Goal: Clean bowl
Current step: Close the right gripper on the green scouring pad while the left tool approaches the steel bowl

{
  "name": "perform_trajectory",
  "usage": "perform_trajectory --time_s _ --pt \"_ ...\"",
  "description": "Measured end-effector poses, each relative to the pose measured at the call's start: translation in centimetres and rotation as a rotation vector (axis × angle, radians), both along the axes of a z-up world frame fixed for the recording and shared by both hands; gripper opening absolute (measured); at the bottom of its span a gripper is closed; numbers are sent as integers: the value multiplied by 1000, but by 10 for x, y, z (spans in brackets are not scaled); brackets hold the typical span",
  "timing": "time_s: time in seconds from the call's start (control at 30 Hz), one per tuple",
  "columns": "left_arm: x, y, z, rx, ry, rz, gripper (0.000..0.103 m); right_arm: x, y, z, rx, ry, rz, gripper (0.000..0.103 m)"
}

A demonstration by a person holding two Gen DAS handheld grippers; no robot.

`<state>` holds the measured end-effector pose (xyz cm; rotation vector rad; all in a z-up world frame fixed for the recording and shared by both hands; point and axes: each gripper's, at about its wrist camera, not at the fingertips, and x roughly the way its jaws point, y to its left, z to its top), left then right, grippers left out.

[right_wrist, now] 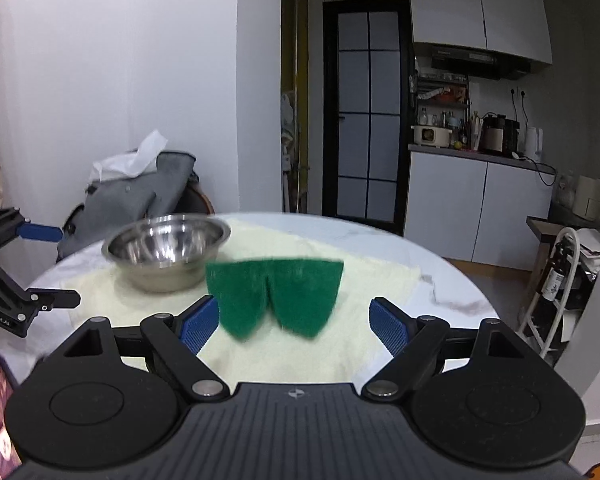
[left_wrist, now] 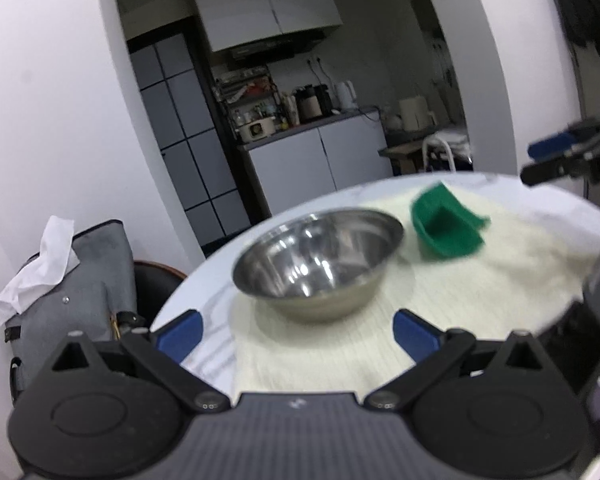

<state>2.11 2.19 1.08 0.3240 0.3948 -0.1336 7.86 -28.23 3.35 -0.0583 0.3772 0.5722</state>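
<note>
The steel bowl stands upright on a cream cloth that covers part of a round white table. Its inside is shiny and shows only reflections; the picture is too blurred to tell whether any dirt is left. It sits straight ahead of the left gripper, centred on the gap between the blue pads, just beyond their tips and not touching them. That gripper's jaws stand wide apart and hold nothing.

From the right wrist view the bowl lies ahead and to the left of the right gripper. Between its widely spread jaws, near the left pad, a folded green scouring pad rests on the cloth; whether the pad touches that finger cannot be told. The right gripper grips nothing.

In the left view the green pad lies just right of the bowl.

Beyond the table's left edge stands a grey bag with white tissue.
</note>
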Motion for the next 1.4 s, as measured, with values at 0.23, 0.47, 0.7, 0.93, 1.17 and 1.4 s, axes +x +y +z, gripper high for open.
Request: perform_trajectory --time_s 0.23,0.47,0.7,0.93,1.17,1.4 --pt "26 8 34 -62 -19 49 103 25 1 16 -20 9 84 92" --pt "56 18 32 -137 -16 96 103 44 12 22 19 53 128 93" --pt "60 36 -1 -215 44 -11 103 63 -4 -1 89 112 87 93" --pt "82 55 -9 -288 97 4 103 85 -14 -22 104 177 45 93" --pt "100 60 -11 -365 136 -4 101 94 12 -23 47 187 128 85" --pt "115 53 -17 -384 180 -9 93 102 41 -30 -45 235 181 65"
